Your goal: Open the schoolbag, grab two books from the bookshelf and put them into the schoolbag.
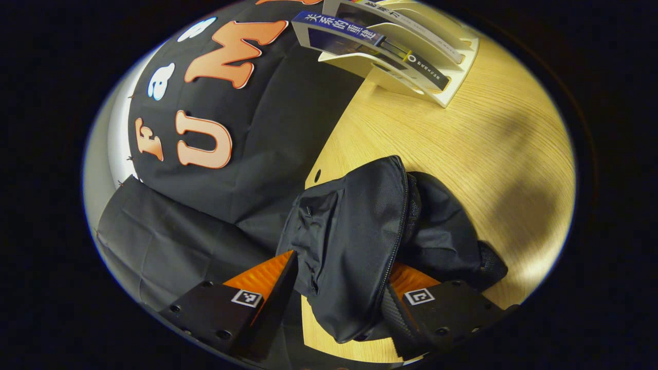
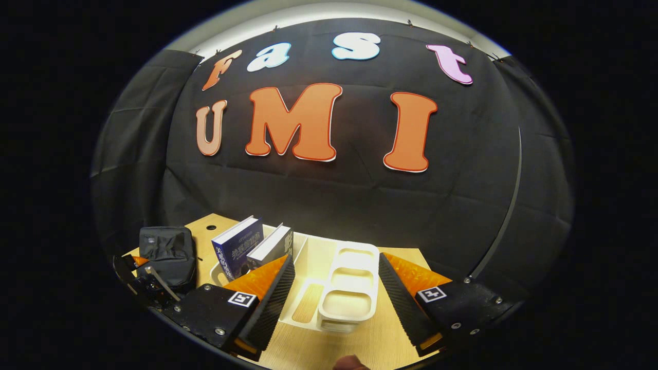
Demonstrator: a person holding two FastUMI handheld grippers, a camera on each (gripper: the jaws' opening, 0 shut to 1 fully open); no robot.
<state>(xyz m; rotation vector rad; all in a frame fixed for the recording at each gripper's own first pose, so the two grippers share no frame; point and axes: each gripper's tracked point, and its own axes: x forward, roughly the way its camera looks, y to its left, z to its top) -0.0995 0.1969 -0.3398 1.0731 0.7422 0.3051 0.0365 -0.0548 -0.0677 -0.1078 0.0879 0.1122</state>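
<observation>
The black schoolbag [image 1: 354, 231] lies on the wooden table with its zipper edge running between the fingers of my left gripper [image 1: 342, 282]. That gripper stands open and wide around the bag's near end; whether the fingers press on it I cannot tell. A white bookshelf [image 1: 455, 77] holds a blue book [image 1: 339, 28] and a second book [image 1: 406, 20], both leaning. My right gripper [image 2: 334, 288] is open just above the bookshelf [image 2: 349, 288], to the right of the blue book [image 2: 237, 246] and the other book [image 2: 272, 245]. The schoolbag [image 2: 167, 252] sits left of the shelf, with the left gripper [image 2: 149, 280] at it.
The table [image 1: 462, 154] has bare wood to the right of the bag and in front of the shelf. A small round hole [image 1: 317, 174] sits near the table's back edge. The black cloth wall [image 2: 329, 195] hangs right behind the shelf.
</observation>
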